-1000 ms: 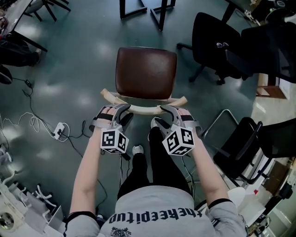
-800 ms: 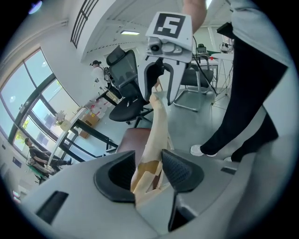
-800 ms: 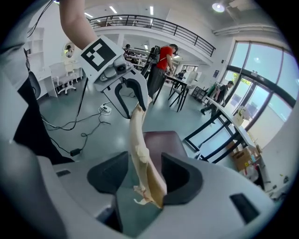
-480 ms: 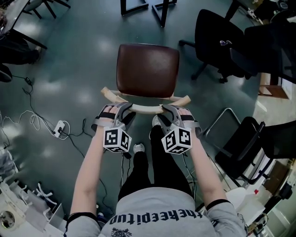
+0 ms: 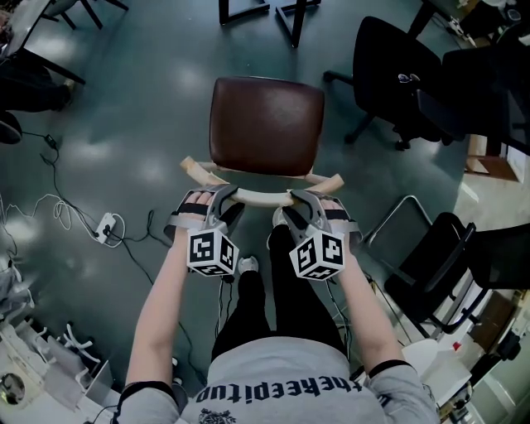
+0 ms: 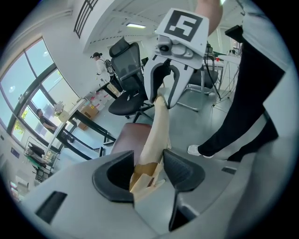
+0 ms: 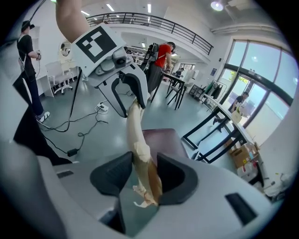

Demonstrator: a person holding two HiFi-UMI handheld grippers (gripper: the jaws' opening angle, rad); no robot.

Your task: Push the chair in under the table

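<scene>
Set against the view of a second ago, your two grippers stand at the same places on the chair, and the chair sits a shade higher and further right in the head view. The change lies in the jaws. Those of your left gripper have just been opening, and those of your right gripper have just been closing, each with the backrest rail between them.

The chair stands on the grey floor, its brown seat on the side of the rail away from you. The pale curved backrest rail is the part of the chair nearest your hands. Beyond the seat's far edge, well apart from the chair, stand black metal legs. A black office chair stands off to the chair's right.

Your left gripper straddles the rail left of the chair's middle. In the left gripper view the rail lies against one pad, with a gap at the other, so the jaws stand wide and loose about it. Your right gripper straddles the rail right of the chair's middle. In the right gripper view both pads press on the rail, so this gripper holds it. Both grippers point downward and toward the seat.
</scene>
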